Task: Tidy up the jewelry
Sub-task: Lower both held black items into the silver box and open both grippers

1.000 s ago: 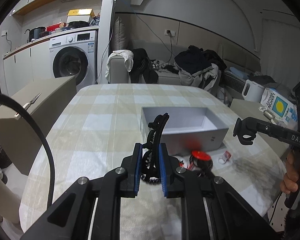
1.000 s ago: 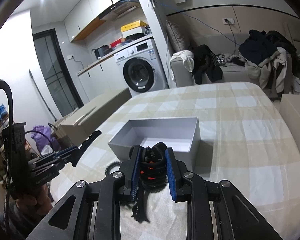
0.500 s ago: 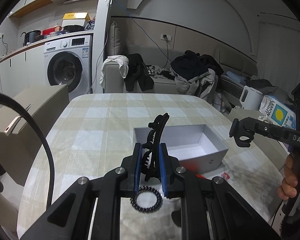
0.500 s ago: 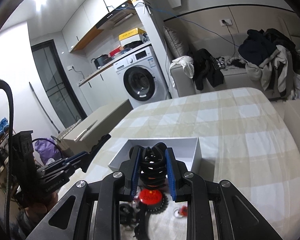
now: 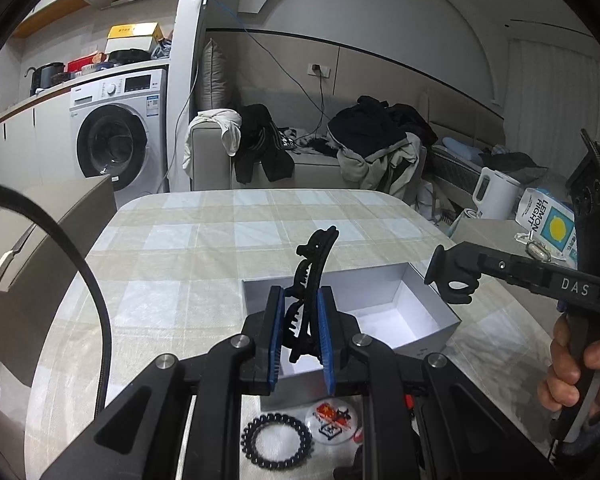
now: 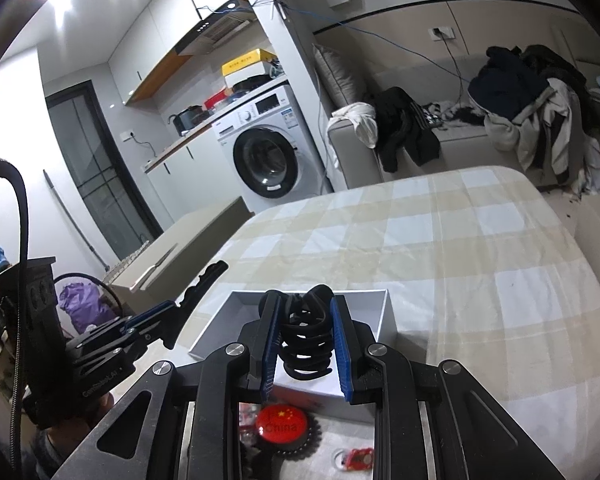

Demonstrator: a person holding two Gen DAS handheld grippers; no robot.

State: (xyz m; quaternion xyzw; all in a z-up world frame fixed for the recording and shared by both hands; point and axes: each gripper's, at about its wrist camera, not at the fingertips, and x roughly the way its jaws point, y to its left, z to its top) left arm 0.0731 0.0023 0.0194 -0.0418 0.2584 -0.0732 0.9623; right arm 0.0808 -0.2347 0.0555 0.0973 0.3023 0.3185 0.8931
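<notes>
on checked tablecloth [image 5: 220, 256] — white box [image 5: 380, 288]; behind — washing machine [image 5: 116, 140], sofa [image 5: 300, 160].

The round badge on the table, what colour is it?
The round badge is red with yellow stars, seen best in the right wrist view.

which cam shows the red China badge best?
Right wrist: the red China badge faces the lens with its lettering readable, on the table in front of the white box. Left wrist shows no red badge, only a white one.
</notes>
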